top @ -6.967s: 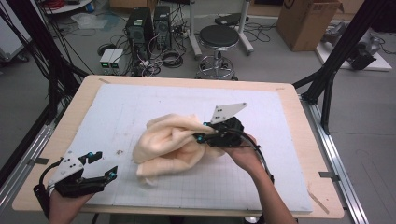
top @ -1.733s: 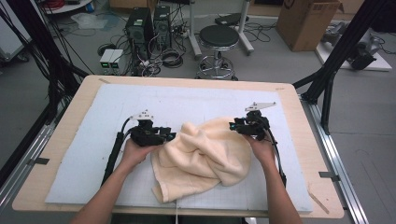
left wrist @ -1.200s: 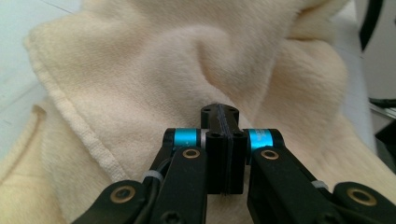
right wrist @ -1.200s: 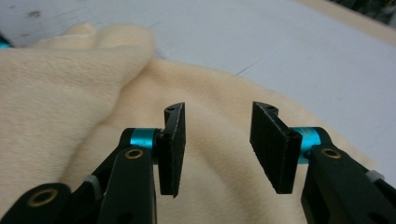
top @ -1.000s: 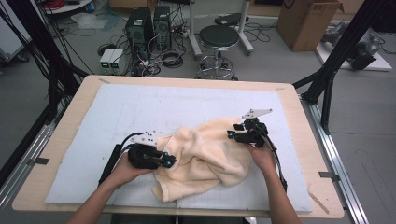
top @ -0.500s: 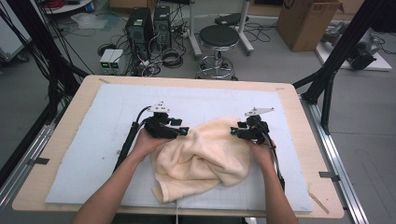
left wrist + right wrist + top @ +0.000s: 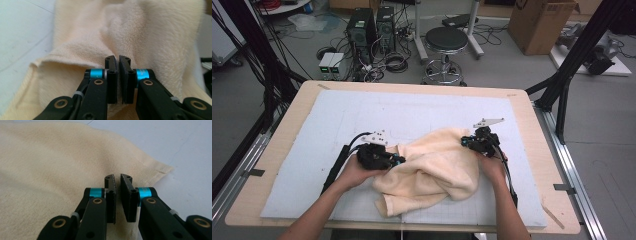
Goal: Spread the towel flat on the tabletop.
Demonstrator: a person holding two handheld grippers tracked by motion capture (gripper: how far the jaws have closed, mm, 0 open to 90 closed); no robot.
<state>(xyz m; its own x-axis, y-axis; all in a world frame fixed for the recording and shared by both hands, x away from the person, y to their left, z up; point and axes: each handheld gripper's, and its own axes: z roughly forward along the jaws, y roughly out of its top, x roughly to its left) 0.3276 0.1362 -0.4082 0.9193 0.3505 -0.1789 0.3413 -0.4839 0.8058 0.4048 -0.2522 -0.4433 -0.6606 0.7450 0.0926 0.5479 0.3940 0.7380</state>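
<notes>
Now the cream towel lies crumpled at lower centre of the high view. Having just closed, the left gripper pinches its left fold; the right gripper, also just closed, pinches fabric near its upper-right corner.

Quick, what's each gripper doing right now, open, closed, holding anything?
Left gripper: jaws just closed, pinching a fold of the cream towel.
Right gripper: jaws just closed, at the towel's edge near a corner; grip on cloth unclear.
</notes>
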